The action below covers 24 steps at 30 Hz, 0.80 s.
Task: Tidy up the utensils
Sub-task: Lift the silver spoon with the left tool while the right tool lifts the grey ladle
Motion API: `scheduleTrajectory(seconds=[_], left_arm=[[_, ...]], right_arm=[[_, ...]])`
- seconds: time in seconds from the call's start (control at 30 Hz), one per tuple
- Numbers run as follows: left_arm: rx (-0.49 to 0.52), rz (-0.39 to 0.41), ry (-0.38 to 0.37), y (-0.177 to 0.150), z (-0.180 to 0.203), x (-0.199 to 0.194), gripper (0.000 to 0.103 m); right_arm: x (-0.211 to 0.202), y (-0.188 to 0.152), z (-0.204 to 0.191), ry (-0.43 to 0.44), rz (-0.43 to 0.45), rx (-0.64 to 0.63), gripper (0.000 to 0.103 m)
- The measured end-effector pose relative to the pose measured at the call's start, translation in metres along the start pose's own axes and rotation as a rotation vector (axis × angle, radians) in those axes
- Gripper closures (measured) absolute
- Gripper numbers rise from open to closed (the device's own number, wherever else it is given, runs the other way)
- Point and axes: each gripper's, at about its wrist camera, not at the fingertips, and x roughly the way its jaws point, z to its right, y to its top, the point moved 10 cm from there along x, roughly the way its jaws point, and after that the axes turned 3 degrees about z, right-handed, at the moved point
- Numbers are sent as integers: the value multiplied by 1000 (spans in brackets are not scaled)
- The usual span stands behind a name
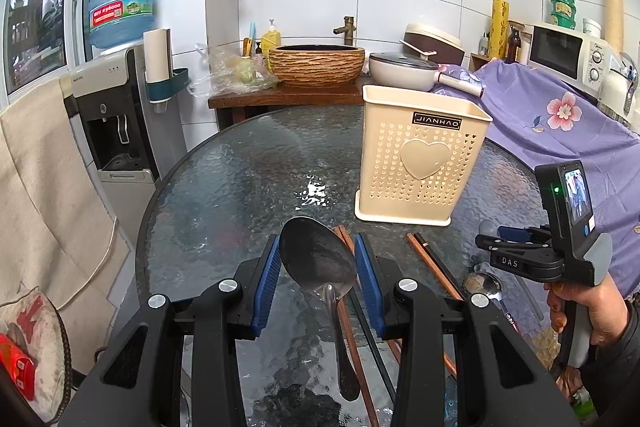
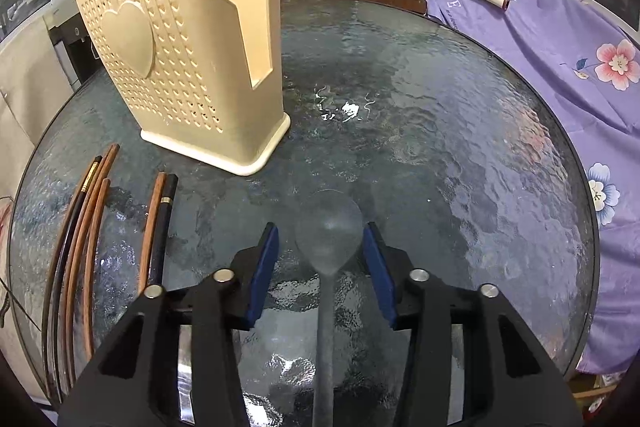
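**op:** Looking through the left wrist cam first: my left gripper [image 1: 316, 263] is tilted down over the glass table [image 1: 224, 187], blue pads pinching the bowl of a metal spoon [image 1: 318, 259], handle trailing back toward the camera. The cream utensil holder [image 1: 420, 163] stands upright just past it, chopsticks [image 1: 432, 267] lying on the glass nearby. Off to the right a hand [image 1: 580, 307] grips the right gripper [image 1: 486, 237], angled down.

**reply:** and the right cam?

**op:** Right gripper [image 2: 320, 251] pitched steeply down, jaws partly spread around a frosted spoon [image 2: 328, 227] lying on the table; can't tell if the pads touch it. Only this view shows the holder's [image 2: 188, 39] key-shaped side cutout and all the chopsticks [image 2: 80, 247] at left.
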Motion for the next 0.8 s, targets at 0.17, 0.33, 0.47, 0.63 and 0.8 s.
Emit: scheduleTrajectory(seconds=[0.17, 0.33, 0.47, 0.63, 0.8], left_arm=[[1, -1, 0, 0, 1, 0, 66], [1, -1, 0, 0, 2, 0, 66], [0, -1, 1, 0, 2, 1, 66], [3, 1, -1, -1, 3, 2, 66], [1, 1, -1, -1, 3, 1, 66]], right_arm=[[-1, 0, 0, 1, 0, -3, 66], [-2, -1, 0, 12, 5, 11, 67], [-14, 2, -1, 23, 51, 28, 67], [-30, 5, -4, 44, 84, 33, 67], [-52, 9, -4, 63, 128, 46, 67]])
